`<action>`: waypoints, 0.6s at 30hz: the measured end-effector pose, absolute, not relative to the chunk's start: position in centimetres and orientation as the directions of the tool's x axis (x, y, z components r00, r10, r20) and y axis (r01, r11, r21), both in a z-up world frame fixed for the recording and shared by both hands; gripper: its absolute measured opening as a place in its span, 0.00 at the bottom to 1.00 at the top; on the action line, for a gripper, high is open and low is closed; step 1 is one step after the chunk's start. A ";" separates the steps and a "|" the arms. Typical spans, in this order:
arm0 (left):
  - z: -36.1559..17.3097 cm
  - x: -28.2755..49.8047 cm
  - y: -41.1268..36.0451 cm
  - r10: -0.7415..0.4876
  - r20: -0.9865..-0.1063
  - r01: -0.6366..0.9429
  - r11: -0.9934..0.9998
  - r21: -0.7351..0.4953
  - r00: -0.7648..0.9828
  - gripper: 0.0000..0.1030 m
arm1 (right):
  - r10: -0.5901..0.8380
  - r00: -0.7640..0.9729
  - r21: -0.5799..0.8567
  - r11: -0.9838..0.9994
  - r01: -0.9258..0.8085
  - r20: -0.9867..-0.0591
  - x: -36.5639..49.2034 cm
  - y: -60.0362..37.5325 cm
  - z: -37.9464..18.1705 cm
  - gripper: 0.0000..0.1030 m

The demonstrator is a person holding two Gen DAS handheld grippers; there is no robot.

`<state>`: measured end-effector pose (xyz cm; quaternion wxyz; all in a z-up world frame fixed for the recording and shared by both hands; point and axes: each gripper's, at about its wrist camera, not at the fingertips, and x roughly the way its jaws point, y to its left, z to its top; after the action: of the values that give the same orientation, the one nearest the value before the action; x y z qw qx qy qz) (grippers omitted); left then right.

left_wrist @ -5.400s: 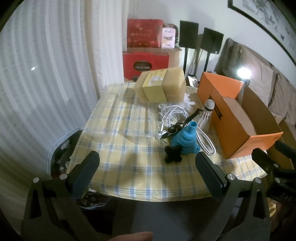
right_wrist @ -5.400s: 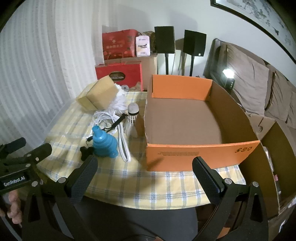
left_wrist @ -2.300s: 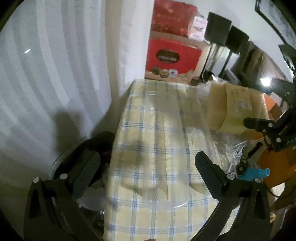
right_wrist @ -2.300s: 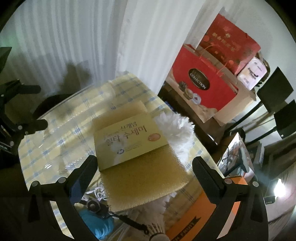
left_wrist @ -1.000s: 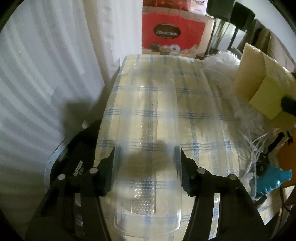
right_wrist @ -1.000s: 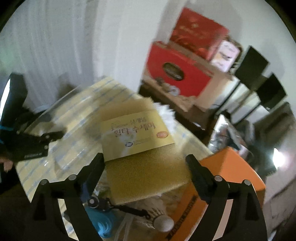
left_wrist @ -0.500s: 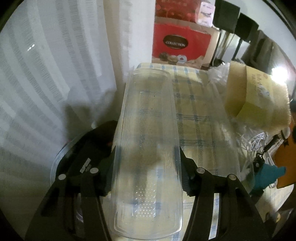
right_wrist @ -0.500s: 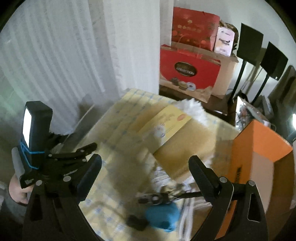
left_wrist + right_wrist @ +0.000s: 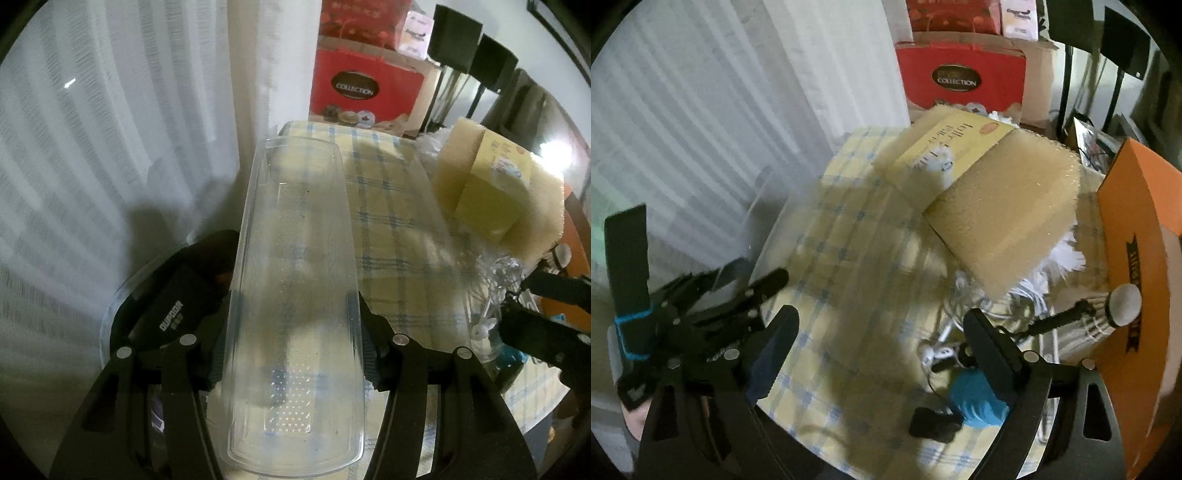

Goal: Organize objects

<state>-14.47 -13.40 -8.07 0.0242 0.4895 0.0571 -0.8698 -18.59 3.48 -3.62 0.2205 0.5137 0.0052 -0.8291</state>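
Observation:
My left gripper (image 9: 293, 332) is shut on a long clear plastic tray (image 9: 295, 236), gripping its two long sides and holding it tilted above the table's left edge. To the right on the checked tablecloth (image 9: 391, 206) stands a tan sponge block with a yellow label (image 9: 997, 206). In the right wrist view my right gripper (image 9: 882, 332) hangs open over the cloth, nothing between its fingers, short of the sponge. A blue funnel (image 9: 975, 398), a black knob (image 9: 934, 417), white cable (image 9: 1015, 295) and a shuttlecock (image 9: 1115, 306) lie by the orange box (image 9: 1137, 258).
White curtains (image 9: 110, 129) close off the left side. Red gift bags (image 9: 960, 74) and black speaker stands (image 9: 476, 55) are behind the table. A dark round object (image 9: 170, 295) sits below the table's left edge. The left gripper (image 9: 731, 273) appears at the left of the right wrist view.
The left gripper, shut on the clear tray, has raised it off the cloth and tilted it up. The right gripper stayed open and dropped lower over the table.

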 end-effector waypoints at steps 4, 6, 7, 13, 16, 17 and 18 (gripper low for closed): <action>-8.0 -14.3 -13.6 0.014 -0.855 0.102 -0.992 -0.078 -0.519 0.52 | -0.335 -0.381 0.209 -0.918 0.337 -0.862 -19.4 3.0 -4.1 0.89; -8.0 -14.2 -13.6 0.010 -0.855 0.108 -0.991 -0.077 -0.519 0.52 | -0.322 -0.374 0.207 -0.926 0.315 -0.870 -20.3 2.9 -4.8 0.89; -8.1 -14.2 -13.6 0.008 -0.855 0.111 -0.991 -0.076 -0.518 0.52 | -0.311 -0.370 0.202 -0.931 0.305 -0.875 -20.6 2.8 -5.2 0.89; -8.3 -13.9 -13.7 0.006 -0.857 0.119 -0.990 -0.078 -0.514 0.52 | -0.300 -0.331 0.208 -0.935 0.286 -0.895 -21.8 2.8 -7.6 0.72; -8.3 -13.8 -13.8 0.010 -0.857 0.119 -0.990 -0.082 -0.515 0.52 | -0.365 -0.288 0.280 -0.913 0.296 -0.886 -22.0 3.0 -8.1 0.57; -8.2 -13.7 -13.7 0.012 -0.857 0.118 -0.989 -0.085 -0.516 0.52 | -0.373 -0.290 0.288 -0.911 0.297 -0.881 -21.9 3.2 -8.0 0.57; -8.2 -13.7 -13.7 0.013 -0.856 0.117 -0.989 -0.086 -0.517 0.52 | -0.383 -0.293 0.294 -0.905 0.306 -0.876 -21.8 3.3 -7.8 0.56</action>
<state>-13.68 -13.72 -8.17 0.0299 0.4906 0.0664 -0.8684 -21.84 3.34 -7.81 0.2146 0.5546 -0.0347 -0.8032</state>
